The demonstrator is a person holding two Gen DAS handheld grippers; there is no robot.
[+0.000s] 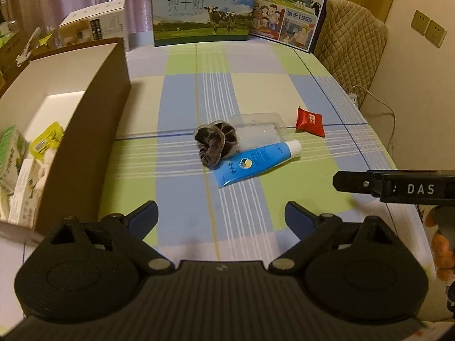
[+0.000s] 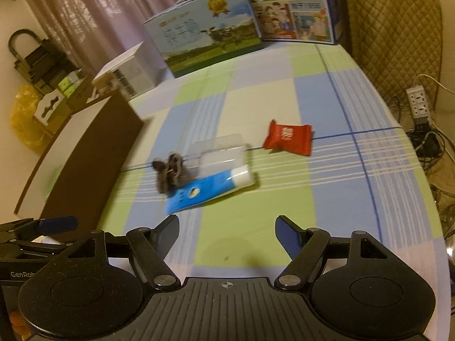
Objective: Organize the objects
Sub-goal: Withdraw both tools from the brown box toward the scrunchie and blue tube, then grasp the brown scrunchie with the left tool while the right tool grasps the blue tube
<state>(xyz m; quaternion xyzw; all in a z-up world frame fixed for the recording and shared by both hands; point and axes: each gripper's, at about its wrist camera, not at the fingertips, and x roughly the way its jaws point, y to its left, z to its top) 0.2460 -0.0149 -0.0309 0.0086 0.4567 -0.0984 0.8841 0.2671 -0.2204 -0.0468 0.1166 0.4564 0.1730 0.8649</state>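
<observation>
Both tools hang spread and empty above the checked cloth of the table: the left gripper shows bare cloth between its blue-padded fingers at the bottom of its own view, and the right gripper likewise at the bottom of its view, its jaws a little narrower.

The things left to sort sit at the centre of both frames. A dark brown velvet scrunchie lies touching the tail end of a blue toothpaste-like tube with a white cap, and a clear plastic tray sits just behind both. A red foil sweet packet lies apart, toward the right. The brown cardboard box with a white inside stands at the left edge and already holds green and yellow packets.

The risk, as I judge it, lies in that cluster. Closing on the tube where the scrunchie overlaps could drag the soft fabric along or knock the light tray across the cloth. The tray is see-through and easy to misjudge. With both grippers near each other low in the frame, reaching for the same pile could make them collide.
</observation>
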